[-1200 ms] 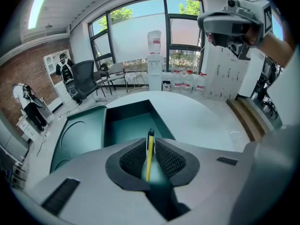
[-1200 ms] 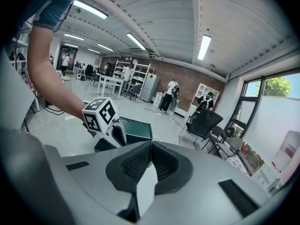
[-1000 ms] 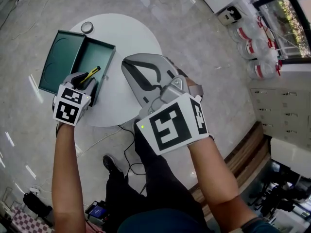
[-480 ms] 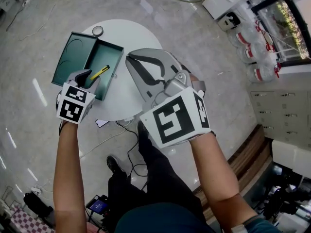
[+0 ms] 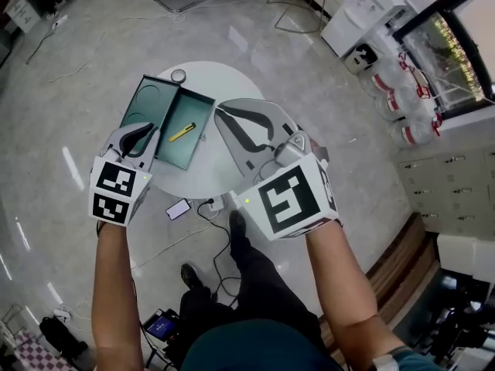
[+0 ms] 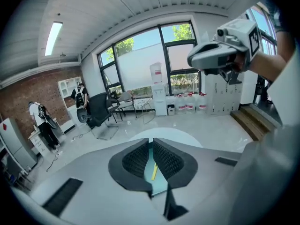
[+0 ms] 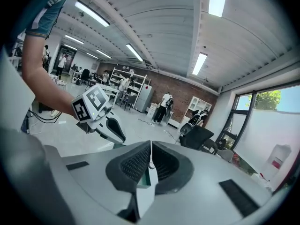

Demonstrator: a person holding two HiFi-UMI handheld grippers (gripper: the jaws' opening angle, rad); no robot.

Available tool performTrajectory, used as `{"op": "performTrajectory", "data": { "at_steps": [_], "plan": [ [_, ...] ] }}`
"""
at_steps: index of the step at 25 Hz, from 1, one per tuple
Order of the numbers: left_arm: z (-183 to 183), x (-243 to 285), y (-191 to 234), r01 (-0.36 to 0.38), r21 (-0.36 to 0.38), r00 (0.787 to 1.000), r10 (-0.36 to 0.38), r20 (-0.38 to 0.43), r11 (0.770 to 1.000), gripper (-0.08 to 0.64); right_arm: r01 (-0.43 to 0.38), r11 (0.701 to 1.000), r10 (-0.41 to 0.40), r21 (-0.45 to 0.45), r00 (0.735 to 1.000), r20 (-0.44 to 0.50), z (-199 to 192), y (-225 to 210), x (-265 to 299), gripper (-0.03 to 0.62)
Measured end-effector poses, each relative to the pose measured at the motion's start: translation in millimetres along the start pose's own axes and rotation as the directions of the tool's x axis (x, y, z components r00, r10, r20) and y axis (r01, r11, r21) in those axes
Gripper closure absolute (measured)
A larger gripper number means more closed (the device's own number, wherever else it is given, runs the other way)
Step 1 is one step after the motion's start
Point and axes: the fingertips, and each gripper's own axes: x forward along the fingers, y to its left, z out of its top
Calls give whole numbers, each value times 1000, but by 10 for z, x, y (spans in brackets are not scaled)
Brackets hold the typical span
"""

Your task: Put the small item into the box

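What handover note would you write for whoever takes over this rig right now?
Left gripper: empty, held above the table; its jaws have just been closing and a narrow gap remains.
Right gripper: empty, jaws together, also held up.
Yellow item: lying inside the open green box on the table.
Done: the item is in the box.
Left: nothing for the task; the lid stands open.

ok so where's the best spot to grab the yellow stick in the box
Take the yellow stick near its middle, coming straight down from above, with the grip closing across its narrow width. It lies flat and diagonal on the floor of the open box, apparently clear of the walls, so a side approach would probably meet the walls first.
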Motion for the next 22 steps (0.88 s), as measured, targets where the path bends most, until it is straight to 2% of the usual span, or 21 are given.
{"op": "performTrajectory", "data": {
  "at_steps": [4, 7, 13, 18, 22],
  "plan": [
    [305, -592, 7, -15, 11, 995, 14, 100, 1000, 535, 2, 1000, -3, 14, 1000, 24, 335, 143, -156, 552],
    [552, -1042, -18, -20, 10, 983, 18, 184, 1000, 540, 7, 1000, -8, 21, 999, 43, 576, 233, -288, 553],
    [1146, -1877, -170, -12, 25, 932, 3, 364, 1000, 541, 9, 1000, -10, 9, 997, 80, 1043, 360, -620, 554],
    [1383, -2500, -294, -24, 50, 907, 1, 422, 998, 542, 11, 1000, -10, -13, 996, 93, 1424, 551, -932, 555],
    [1375, -3207, -475, -46, 52, 898, 19, 440, 998, 543, 19, 999, -15, -32, 993, 118, 1828, 910, -1323, 555]
  ]
}}
